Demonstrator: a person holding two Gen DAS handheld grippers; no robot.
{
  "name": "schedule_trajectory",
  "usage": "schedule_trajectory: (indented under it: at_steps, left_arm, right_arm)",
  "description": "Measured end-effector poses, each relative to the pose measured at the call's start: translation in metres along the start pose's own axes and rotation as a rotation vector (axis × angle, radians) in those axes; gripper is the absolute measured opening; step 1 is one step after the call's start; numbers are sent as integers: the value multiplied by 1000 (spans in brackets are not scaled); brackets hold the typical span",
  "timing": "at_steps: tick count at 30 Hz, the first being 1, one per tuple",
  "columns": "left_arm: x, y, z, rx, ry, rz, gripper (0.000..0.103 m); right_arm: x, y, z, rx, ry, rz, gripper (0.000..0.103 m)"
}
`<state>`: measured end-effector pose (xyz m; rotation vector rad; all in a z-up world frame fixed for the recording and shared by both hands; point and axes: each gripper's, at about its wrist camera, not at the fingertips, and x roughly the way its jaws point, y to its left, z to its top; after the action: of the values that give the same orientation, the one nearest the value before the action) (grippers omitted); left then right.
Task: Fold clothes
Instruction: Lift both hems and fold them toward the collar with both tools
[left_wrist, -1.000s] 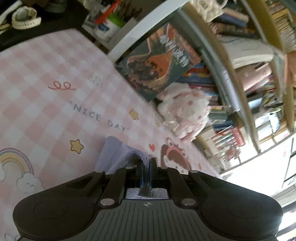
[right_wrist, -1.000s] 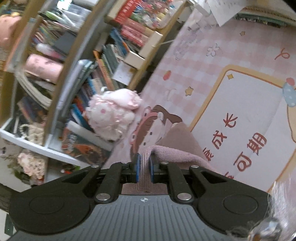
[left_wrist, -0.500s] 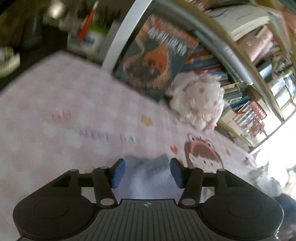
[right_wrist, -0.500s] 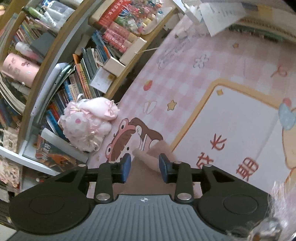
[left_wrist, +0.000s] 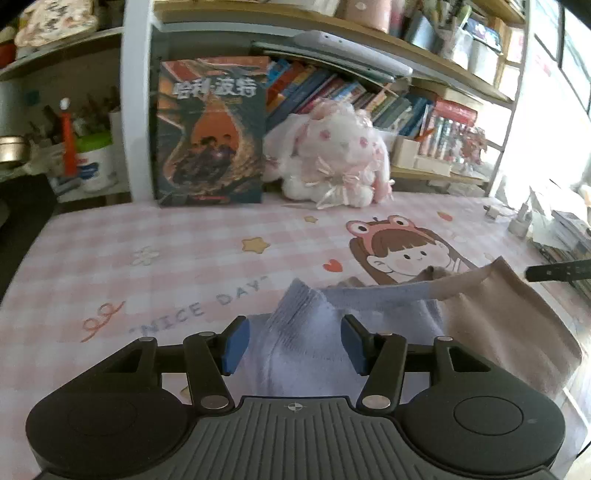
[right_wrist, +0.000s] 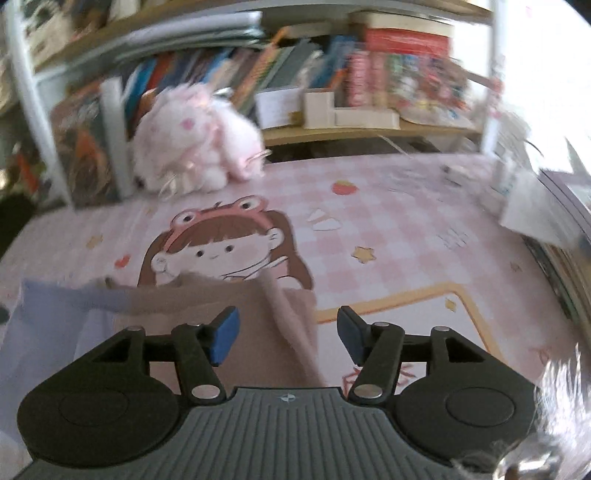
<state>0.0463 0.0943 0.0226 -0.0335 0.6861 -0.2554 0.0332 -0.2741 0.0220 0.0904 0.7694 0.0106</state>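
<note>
Pink checked desk mat (left_wrist: 159, 269) across the middle of both views, printed with stars, a cartoon girl in a frog hat (left_wrist: 400, 254) at centre right of the left wrist view, and "NICE DAY" lettering (left_wrist: 207, 301) at lower left

Behind it, wooden bookshelves (left_wrist: 369, 88) crammed with books along the top of the frame; large dark book (left_wrist: 210, 134) standing upright at upper centre left, facing forward; pink and white plush bunny (left_wrist: 332, 162) just beside it to the right, resting on the mat's far edge. White tub (left_wrist: 98, 166) with an orange pen sticking up, far left. Papers and small clutter at the right edge, blown out by window light

Left gripper (left_wrist: 295, 343) at lower centre, blue-padded fingers (left_wrist: 234, 345) spread wide apart, holding nothing; lilac sock (left_wrist: 306, 332) lying flat on the mat between and under them, ribbed cuff toward the lettering. Beige sock (left_wrist: 506, 317) touching it on the right, its top edge overlapping the lilac fabric

Right gripper (right_wrist: 284, 334) at lower centre of the blurred right wrist view, likewise spread wide, clamping nothing; beige sock (right_wrist: 221, 314) below and left of the gap, a folded ridge running down between the fingers. Lilac sock (right_wrist: 48, 317) at the left edge. Plush bunny (right_wrist: 195, 155) at upper left
</note>
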Motion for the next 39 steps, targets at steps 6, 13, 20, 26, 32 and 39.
schedule_trajectory:
  at_steps: [6,13,20,26,32,39]
  left_arm:
    - [19,-4,4,43,-17,5,49]
    - [19,16,14,-37,-30,-15,4]
    - [60,27,0,-74,73,29,5]
    - [58,34,-1,-122,68,13,12]
    - [31,52,10,-263,48,2,40]
    - [-9,52,4,-305,17,11,51]
  right_arm:
    - [34,5,6,-18,34,-48,38]
    - [37,-10,13,117,26,-24,4]
    - [74,-24,13,193,121,-30,4]
    - [80,-45,12,354,122,34,5]
    - [65,-55,12,409,90,52,25]
    - [32,-59,8,345,46,97,40]
